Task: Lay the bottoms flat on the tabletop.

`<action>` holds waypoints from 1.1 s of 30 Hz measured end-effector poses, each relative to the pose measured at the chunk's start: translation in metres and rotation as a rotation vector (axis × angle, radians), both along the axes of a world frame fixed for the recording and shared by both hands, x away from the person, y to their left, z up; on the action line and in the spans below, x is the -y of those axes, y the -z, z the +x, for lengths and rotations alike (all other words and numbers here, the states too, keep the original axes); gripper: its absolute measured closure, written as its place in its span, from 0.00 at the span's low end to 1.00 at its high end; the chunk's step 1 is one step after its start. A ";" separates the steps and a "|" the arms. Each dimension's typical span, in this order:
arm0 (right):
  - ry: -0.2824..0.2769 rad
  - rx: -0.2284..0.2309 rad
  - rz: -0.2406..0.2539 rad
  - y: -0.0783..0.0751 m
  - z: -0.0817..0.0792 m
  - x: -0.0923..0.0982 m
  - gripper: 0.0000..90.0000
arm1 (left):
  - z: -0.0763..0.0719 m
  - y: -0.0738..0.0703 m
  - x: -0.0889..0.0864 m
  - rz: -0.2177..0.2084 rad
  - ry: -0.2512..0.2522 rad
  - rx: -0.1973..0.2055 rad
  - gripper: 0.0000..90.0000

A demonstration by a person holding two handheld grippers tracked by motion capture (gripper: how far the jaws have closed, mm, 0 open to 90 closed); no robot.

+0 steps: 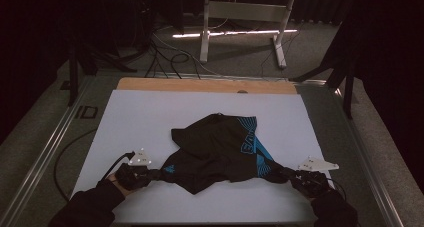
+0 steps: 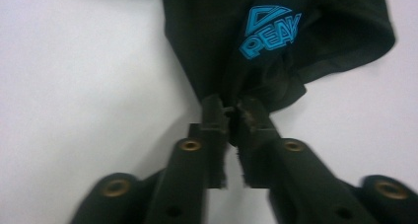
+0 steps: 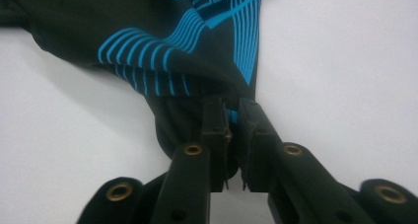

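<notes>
While both grippers pinch the near edge of the black garment (image 1: 220, 149), one at each near corner, the work looks about midway: cloth is grabbed and stretched between the hands, but flattening or folding is not yet done, my read. Left gripper (image 1: 156, 174) has its jaws nearly closed, grasping a bunched corner of fabric just under the blue PEAK logo (image 2: 270, 32); right gripper (image 1: 289, 175) likewise has jaws clenched on a gathered corner by the blue line print (image 3: 162, 49). Garment lies near the middle of the white counter (image 1: 135, 112), toward the near side, far part rumpled and doubled over itself, so spreading or smoothing is left. Counter around the cloth is bare white, nothing in the way there. Beyond the far edge: a wooden strip (image 1: 200, 85), cables on the floor (image 1: 165, 57), a white table frame (image 1: 240, 17), all well apart. Only snag: the far folds may drag.
</notes>
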State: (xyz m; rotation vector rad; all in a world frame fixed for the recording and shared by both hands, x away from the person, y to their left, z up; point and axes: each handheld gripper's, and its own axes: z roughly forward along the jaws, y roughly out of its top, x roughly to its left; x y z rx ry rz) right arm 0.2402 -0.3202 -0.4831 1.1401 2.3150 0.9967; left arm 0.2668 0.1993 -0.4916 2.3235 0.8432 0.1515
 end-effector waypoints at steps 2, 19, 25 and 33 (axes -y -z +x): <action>0.001 0.011 0.015 -0.002 -0.001 -0.001 0.80 | -0.001 -0.001 0.000 -0.027 0.029 -0.020 0.68; -0.064 0.005 0.138 -0.011 0.003 -0.007 0.11 | 0.000 -0.022 0.003 -0.083 0.030 0.023 0.08; -0.075 0.032 0.123 -0.019 0.008 -0.009 0.10 | 0.004 -0.030 0.005 -0.094 0.042 0.034 0.03; -0.076 0.084 0.127 -0.035 0.020 -0.014 0.10 | 0.013 -0.042 0.006 -0.107 0.042 0.048 0.03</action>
